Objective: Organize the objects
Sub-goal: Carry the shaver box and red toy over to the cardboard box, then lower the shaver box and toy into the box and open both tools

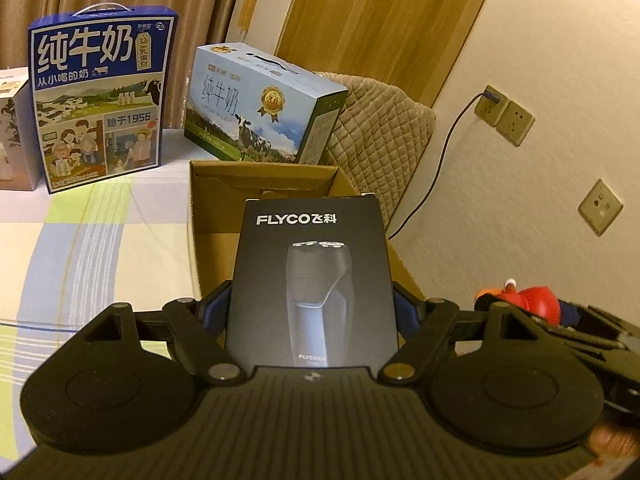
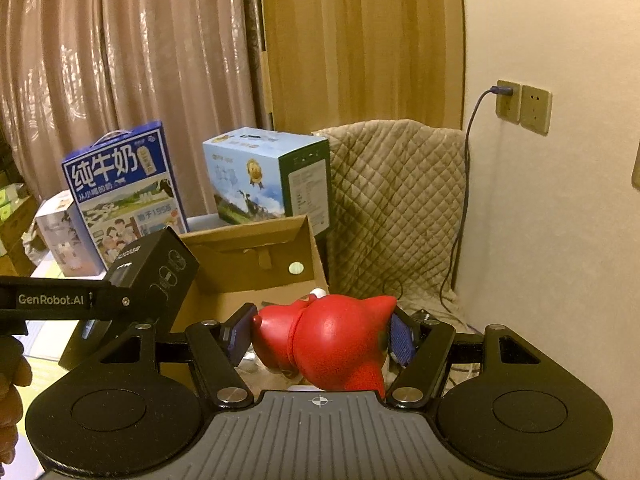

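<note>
My left gripper [image 1: 311,307] is shut on a black FLYCO shaver box [image 1: 312,280], held upright just in front of an open cardboard box [image 1: 224,200] on the bed. In the right wrist view the same shaver box [image 2: 154,270] hangs at the left, over the cardboard box's [image 2: 256,256] near left corner. My right gripper [image 2: 322,338] is shut on a red toy figure [image 2: 332,344], held above the cardboard box's front right part. The toy [image 1: 528,298] also peeks in at the right edge of the left wrist view.
Behind the cardboard box stand a dark blue milk carton [image 1: 100,100] and a light blue milk carton [image 1: 260,108]. A white box [image 1: 14,136] sits far left. A quilted brown blanket [image 2: 396,200] drapes to the right, below wall sockets [image 2: 520,106] with a plugged cable. A hand [image 2: 10,396] shows at left.
</note>
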The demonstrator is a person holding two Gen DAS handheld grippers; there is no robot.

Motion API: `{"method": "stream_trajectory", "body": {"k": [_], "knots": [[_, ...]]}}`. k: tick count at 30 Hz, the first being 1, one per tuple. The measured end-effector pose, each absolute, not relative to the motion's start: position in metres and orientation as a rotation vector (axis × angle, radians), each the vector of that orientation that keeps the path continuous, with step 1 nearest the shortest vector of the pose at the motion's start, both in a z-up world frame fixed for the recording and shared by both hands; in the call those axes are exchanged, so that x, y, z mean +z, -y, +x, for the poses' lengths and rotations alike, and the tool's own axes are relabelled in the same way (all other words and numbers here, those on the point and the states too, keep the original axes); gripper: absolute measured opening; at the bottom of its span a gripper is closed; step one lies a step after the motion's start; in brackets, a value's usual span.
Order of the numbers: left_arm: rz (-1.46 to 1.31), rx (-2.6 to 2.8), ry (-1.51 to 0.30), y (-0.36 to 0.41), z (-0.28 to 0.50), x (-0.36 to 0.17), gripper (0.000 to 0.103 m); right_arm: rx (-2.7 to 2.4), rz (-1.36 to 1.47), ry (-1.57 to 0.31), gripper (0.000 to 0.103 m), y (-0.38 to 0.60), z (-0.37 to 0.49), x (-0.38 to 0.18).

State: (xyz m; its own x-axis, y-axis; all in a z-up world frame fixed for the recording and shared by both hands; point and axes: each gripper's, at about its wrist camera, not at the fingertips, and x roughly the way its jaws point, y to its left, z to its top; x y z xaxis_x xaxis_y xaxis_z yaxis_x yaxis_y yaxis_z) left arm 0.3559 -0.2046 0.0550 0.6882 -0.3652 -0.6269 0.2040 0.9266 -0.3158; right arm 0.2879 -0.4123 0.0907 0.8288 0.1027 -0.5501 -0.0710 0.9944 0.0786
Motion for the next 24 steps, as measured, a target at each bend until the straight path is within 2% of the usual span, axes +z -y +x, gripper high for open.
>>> {"method": "stream_trajectory", "body": {"k": [2,5,24], "knots": [[-0.266,-0.336,-0.740,0.204,0.361,0.053,0.077,0.091,0.060,-0.590,0.065,0.413,0.291,0.089],[-0.285,-0.327,-0.738,0.203,0.366,0.050,0.084,0.088,0.069,-0.593,0.065,0.414,0.293,0.087],[-0.197,-0.272,-0.748,0.178,0.342,0.047,0.087,0.124,0.097,-0.604,0.065,0.404,0.291,0.086]]}}
